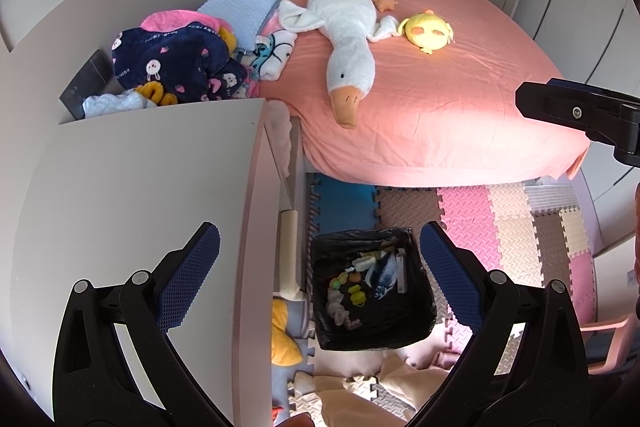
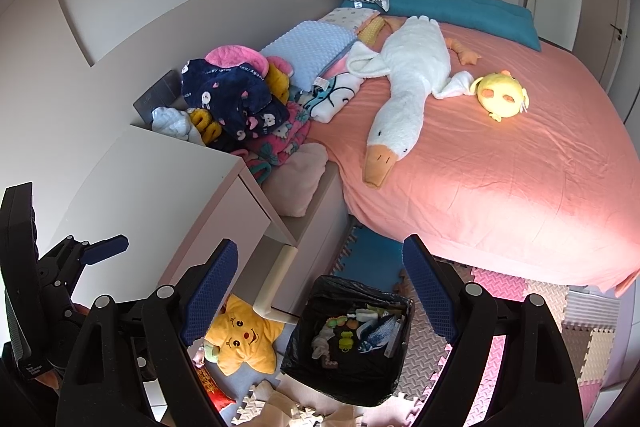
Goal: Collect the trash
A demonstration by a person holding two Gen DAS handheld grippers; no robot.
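**Asker:** Left wrist view first: where is the trash, and what are the hands doing?

**Describer:** A bin lined with a black bag [image 1: 372, 291] stands on the foam floor mat [image 1: 516, 227], between a pale bedside cabinet [image 1: 160, 187] and a pink-sheeted bed [image 1: 440, 99]. Small items already lie inside. The left gripper [image 1: 320, 279] hangs above it, jaws spread wide, holding nothing.

**Asker:** And the right wrist view?

**Describer:** The same bin [image 2: 352, 339] sits below the right gripper [image 2: 320, 299], also spread apart and empty.

**Asker:** How would the bag handle?

**Describer:** Probably light, thin and slippery, likely to tear on a sharp tug. I would pinch the folded rim at a corner, where the plastic doubles over.
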